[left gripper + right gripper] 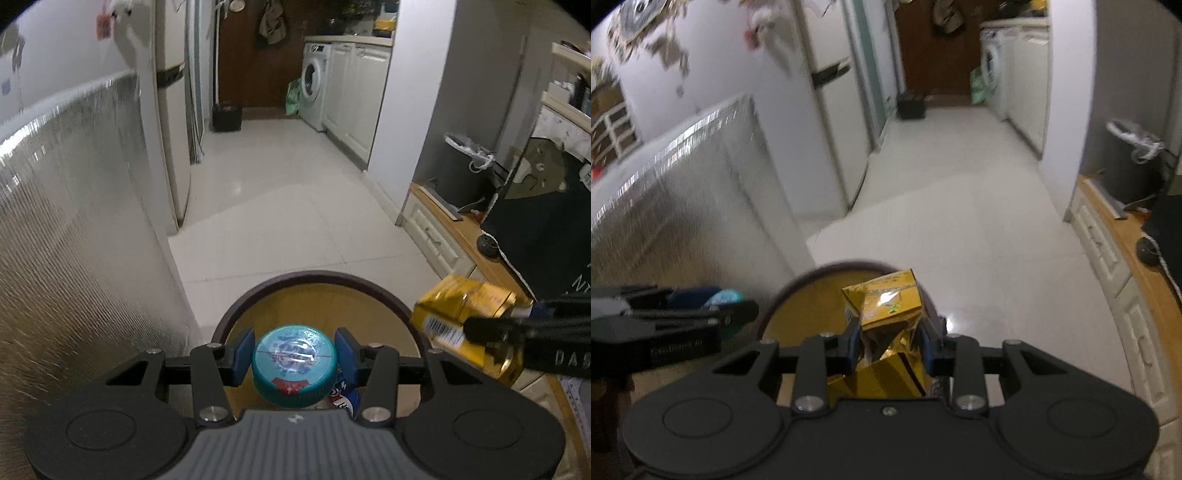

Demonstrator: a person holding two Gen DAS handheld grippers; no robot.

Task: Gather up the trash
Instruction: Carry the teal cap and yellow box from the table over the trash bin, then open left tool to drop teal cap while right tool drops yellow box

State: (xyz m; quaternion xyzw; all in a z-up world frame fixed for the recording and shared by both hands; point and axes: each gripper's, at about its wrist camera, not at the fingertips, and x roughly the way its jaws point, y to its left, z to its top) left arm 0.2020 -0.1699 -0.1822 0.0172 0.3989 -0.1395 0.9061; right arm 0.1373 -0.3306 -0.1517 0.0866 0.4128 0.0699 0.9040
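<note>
My left gripper (294, 355) is shut on a bottle with a teal cap (294, 357), its blue pads (243, 354) pressing both sides just under the cap. It hangs over a round bin (258, 291) with a dark rim and a yellow-brown inside. My right gripper (889, 345) is shut on a crumpled yellow drink carton (886, 302), held above the same bin (798, 288). In the left wrist view the carton (454, 306) and the right gripper (491, 328) reach in from the right. In the right wrist view the left gripper (713, 306) sits at the left.
A foil-covered cabinet (74, 221) stands close on the left. White tiled floor (280, 206) runs ahead to a washing machine (314, 85) and a small dark crate (227, 116). On the right are a wooden-topped low cabinet (465, 240) and a dark bin with a white liner (461, 166).
</note>
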